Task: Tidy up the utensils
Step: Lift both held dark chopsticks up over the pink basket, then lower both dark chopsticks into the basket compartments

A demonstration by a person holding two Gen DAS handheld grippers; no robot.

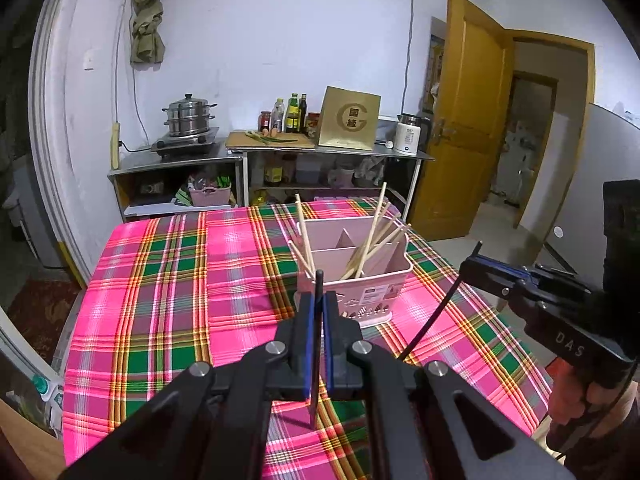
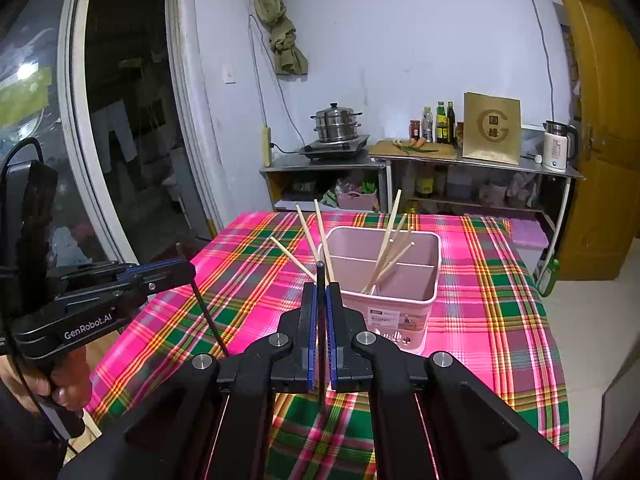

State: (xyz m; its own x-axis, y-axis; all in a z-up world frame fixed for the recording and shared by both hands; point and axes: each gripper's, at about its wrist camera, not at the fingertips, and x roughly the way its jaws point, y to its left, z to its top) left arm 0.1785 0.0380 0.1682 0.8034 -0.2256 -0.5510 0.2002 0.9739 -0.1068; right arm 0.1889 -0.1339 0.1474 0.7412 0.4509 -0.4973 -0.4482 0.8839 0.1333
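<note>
A pink divided utensil holder [image 1: 374, 288] [image 2: 390, 300] stands on the plaid tablecloth and holds several wooden chopsticks [image 1: 372, 240] [image 2: 386, 248]. My left gripper [image 1: 319, 300] is shut on a black chopstick [image 1: 317, 344] held upright, just in front of the holder. My right gripper [image 2: 321, 292] is shut on another black chopstick [image 2: 321, 332], also upright before the holder. Each gripper shows in the other's view: the right one [image 1: 476, 262] at the right edge, the left one [image 2: 188, 268] at the left, each with its black chopstick slanting down.
The table [image 1: 168, 280] has a pink and green plaid cloth. Behind it stand steel shelves [image 1: 256, 156] with a steamer pot [image 1: 188, 116], bottles, a gold box and a kettle [image 1: 410, 134]. An open wooden door [image 1: 468, 120] is to the right.
</note>
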